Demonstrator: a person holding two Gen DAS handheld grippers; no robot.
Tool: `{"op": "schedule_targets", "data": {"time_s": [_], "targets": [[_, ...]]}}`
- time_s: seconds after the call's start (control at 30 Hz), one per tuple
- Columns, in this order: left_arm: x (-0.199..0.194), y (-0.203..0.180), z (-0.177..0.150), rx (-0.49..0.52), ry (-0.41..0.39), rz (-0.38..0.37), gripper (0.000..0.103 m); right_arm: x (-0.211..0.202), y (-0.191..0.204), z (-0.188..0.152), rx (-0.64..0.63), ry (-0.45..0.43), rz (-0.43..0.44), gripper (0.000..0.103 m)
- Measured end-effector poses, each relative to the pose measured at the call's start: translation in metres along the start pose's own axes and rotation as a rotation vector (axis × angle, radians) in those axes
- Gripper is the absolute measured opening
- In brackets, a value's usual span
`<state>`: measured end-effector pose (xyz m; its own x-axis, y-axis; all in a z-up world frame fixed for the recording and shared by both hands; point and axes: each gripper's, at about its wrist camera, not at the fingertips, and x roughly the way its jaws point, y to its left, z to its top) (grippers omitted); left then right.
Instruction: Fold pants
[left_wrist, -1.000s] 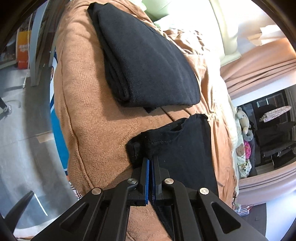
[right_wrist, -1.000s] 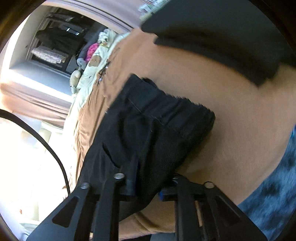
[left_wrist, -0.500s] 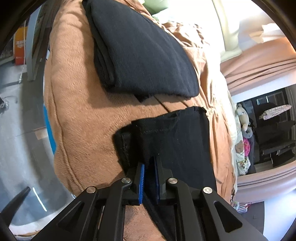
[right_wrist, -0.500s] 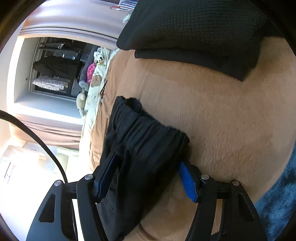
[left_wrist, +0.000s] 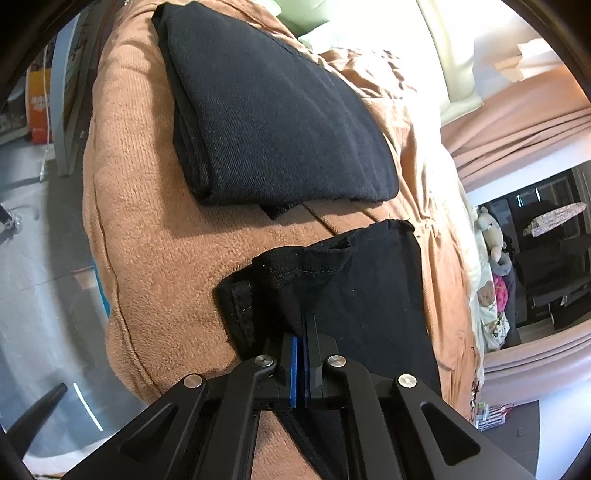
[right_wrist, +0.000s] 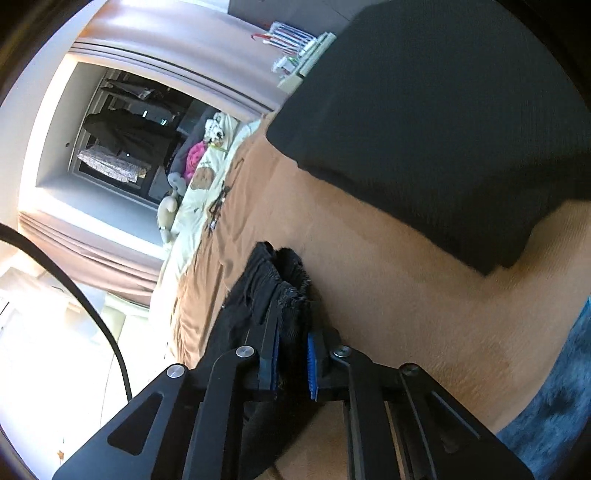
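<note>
While the left wrist camera looked down along its fingers, the left hand-held gripper (left_wrist: 302, 332) was clamped on a bunched corner of the black pants (left_wrist: 369, 295), its blue pads pressed together with cloth pinched at the tips. The pants lay on a bed covered by a brown blanket (left_wrist: 155, 221), near its edge. Farther along the blanket, just apart from the pants, sat a folded black garment (left_wrist: 277, 122). Soft toys (left_wrist: 493, 266) lay at the far right.

Seen from the right wrist camera, the right hand-held gripper (right_wrist: 293, 328) had just been closing and gripped the gathered waistband of the pants (right_wrist: 273, 280), fabric filling the narrow gap between its blue pads. The brown blanket (right_wrist: 406, 302) spread beneath, with the folded black garment (right_wrist: 443, 129) beyond. A black cable (right_wrist: 92, 306) curved at the left.
</note>
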<state>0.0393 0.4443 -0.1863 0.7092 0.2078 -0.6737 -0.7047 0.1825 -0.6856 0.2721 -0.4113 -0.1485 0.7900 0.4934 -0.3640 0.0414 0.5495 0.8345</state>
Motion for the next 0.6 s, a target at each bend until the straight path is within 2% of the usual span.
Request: {"op": "schedule_targets", "data": {"time_s": [0.3,0.6], "targets": [[-0.012,0.003,-0.002,-0.006,-0.008,-0.008,0.001,0.01,-0.007,-0.023,0.025,0.012,-0.069,0.007],[-0.015,0.01,0.001,0.0,-0.016,0.007,0.001,0.014,0.024,-0.017,-0.035,0.054,-0.147,0.014]]}}
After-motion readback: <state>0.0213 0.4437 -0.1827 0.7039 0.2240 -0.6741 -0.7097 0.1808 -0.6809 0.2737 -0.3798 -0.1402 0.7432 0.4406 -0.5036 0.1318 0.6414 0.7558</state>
